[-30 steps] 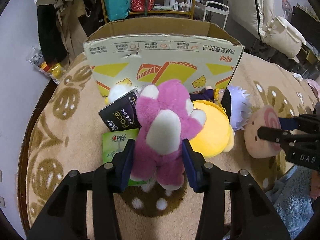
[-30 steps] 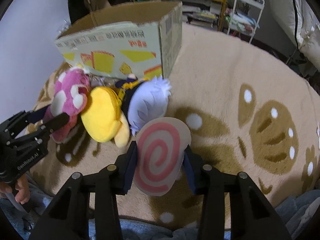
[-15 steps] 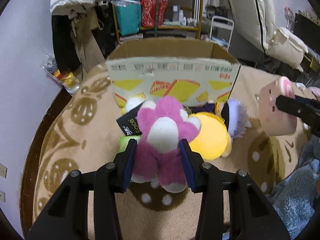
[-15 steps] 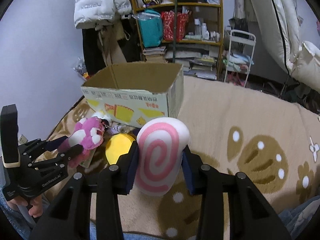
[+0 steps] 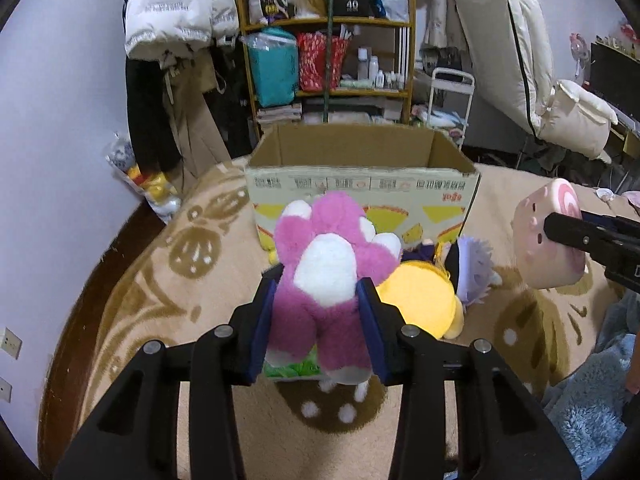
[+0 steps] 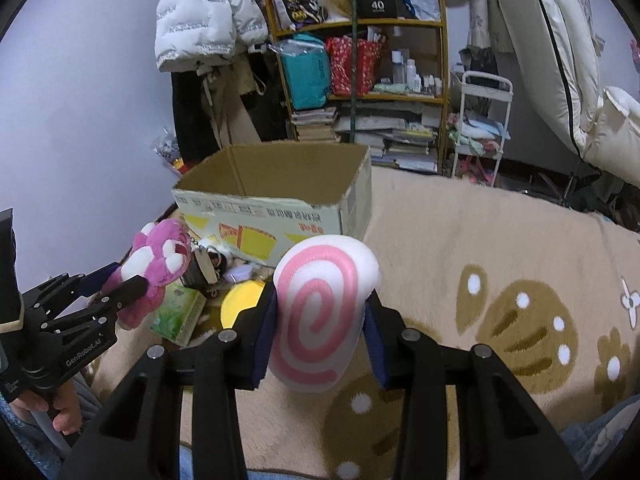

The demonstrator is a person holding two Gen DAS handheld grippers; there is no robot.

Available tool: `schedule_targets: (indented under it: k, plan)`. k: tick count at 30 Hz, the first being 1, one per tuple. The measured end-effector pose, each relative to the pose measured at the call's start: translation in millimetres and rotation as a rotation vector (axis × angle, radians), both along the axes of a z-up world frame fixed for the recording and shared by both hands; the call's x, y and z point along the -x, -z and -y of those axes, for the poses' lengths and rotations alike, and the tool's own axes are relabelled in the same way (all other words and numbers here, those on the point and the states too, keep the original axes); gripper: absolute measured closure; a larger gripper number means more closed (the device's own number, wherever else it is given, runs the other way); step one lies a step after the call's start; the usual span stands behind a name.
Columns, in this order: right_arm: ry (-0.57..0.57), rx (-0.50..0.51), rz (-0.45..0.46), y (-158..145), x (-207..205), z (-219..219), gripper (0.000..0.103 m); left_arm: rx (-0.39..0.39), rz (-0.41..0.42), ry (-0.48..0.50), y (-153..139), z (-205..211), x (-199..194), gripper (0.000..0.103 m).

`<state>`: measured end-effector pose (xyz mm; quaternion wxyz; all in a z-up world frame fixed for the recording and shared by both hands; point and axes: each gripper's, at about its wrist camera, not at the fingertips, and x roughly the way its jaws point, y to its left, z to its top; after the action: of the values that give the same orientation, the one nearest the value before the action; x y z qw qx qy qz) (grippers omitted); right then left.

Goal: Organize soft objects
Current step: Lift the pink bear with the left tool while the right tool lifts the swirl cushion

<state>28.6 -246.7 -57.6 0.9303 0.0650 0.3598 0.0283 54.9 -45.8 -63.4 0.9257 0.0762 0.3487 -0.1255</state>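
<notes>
Your left gripper [image 5: 318, 316] clamps the pink paw plush [image 5: 328, 276] at its waist, its jaws having just tightened; your right gripper [image 6: 318, 340] pinches the swirl cushion [image 6: 320, 316]. Both hang before the cardboard box [image 5: 360, 184], seemingly empty. Light, squashy things: grip mid-body.

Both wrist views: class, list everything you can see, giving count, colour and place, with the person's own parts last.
cardboard box: one, brown, open, on the rug.
paw plush: one, magenta and white, held in the left tool.
swirl plush: one, pink and white, held in the right tool.
yellow plush: one, on the rug before the box.
tissue pack: one, green, on the rug.
shelf: one, wooden, behind the box.
left tool: one, black.
right tool: one, black.
</notes>
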Motion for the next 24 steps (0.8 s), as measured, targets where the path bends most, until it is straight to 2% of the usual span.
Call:
schedule_targets:
  k: [5, 14, 24]
  plan:
    - [-0.017, 0.005, 0.052, -7.8, 0.1, -4.1, 0.061, -0.004, 0.079, -0.009, -17.6, -3.2, 8.1, 0.063]
    - [-0.027, 0.011, 0.127, -30.3, -10.5, -6.7, 0.061, -0.023, 0.173, 0.004, -47.6, -1.3, 18.5, 0.063]
    - [-0.021, -0.003, 0.204, -59.3, -42.2, -1.6, 0.061, -0.026, 0.292, 0.054, -100.3, 12.5, 4.0, 0.063]
